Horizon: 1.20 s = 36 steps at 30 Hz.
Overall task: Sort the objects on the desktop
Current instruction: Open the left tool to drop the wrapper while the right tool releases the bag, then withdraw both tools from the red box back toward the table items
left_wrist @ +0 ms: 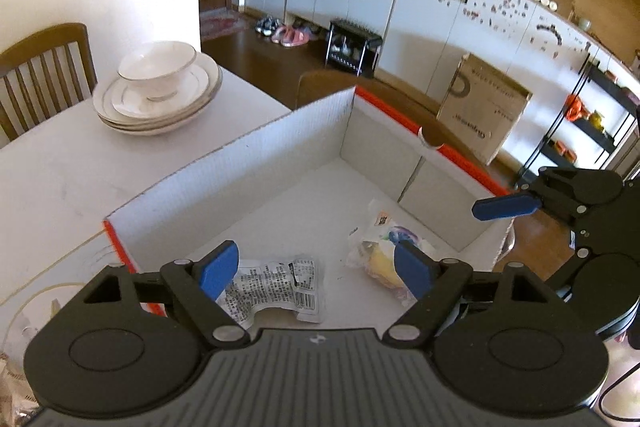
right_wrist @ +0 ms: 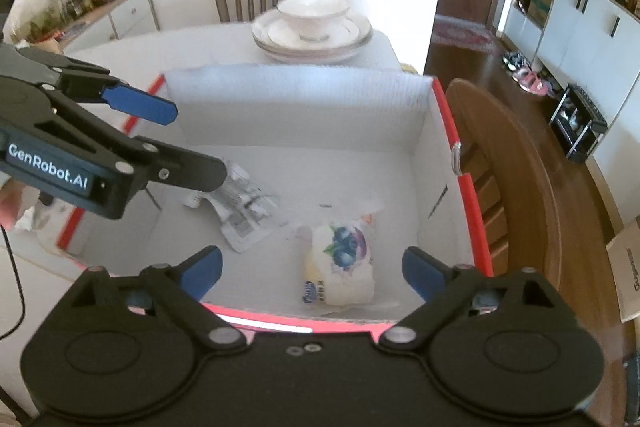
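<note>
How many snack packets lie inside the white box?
2. The clear packet with black print lies on the floor of the box, toward the left claw. The blueberry packet lies beside it, nearer the red-edged wall. A claw arm may hide more.

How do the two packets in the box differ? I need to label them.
The printed packet is flat, clear and covered in black text; the blueberry packet is bulgy, white and yellow with a blueberry picture. The printed packet lies nearer the left gripper, the blueberry packet nearer the box's red-edged right wall. Both lie loose on the box floor.
</note>
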{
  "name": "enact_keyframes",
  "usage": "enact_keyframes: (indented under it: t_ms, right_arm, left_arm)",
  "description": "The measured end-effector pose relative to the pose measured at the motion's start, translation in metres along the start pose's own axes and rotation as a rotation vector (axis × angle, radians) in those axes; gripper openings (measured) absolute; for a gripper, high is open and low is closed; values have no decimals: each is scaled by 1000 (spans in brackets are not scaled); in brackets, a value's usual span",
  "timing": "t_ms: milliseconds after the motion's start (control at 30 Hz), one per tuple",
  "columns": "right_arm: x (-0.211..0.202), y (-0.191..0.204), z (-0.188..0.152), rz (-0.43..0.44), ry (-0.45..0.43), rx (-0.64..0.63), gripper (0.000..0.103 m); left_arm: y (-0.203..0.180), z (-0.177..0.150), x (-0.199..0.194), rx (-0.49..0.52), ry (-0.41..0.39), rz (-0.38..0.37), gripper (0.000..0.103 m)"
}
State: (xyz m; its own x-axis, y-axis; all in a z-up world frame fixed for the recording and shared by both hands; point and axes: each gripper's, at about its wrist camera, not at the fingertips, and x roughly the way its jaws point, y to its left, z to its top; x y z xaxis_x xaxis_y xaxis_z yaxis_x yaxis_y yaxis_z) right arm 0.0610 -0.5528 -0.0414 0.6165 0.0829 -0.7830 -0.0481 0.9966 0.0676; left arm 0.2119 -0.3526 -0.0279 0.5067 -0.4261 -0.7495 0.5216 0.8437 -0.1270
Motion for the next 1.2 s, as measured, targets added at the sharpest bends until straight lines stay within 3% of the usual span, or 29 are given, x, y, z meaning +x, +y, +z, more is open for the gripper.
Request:
enact_keyframes:
  t_ms: [100,233,433,733,1200]
  right_arm:
    - [-11,7,1,12,-44,7,102]
    - [-25,18,-1,14,-92,7,103]
    - [-34,42,0,-5,-149,4,103]
    - [-43,75,3,-17,-205,68,103]
    - [-39,153,7,-36,-234,52,103]
  left_arm:
    - [4,-3,-14,-16,-27,-2,86]
    - [9,-10,-35,-31,-77,0,96]
    - [17,-22,-63,-25,-127,-3,100]
    - [42,-51,-104,-32,-187,-5,101]
    - [88,-106,-160,-13,-234,6,101]
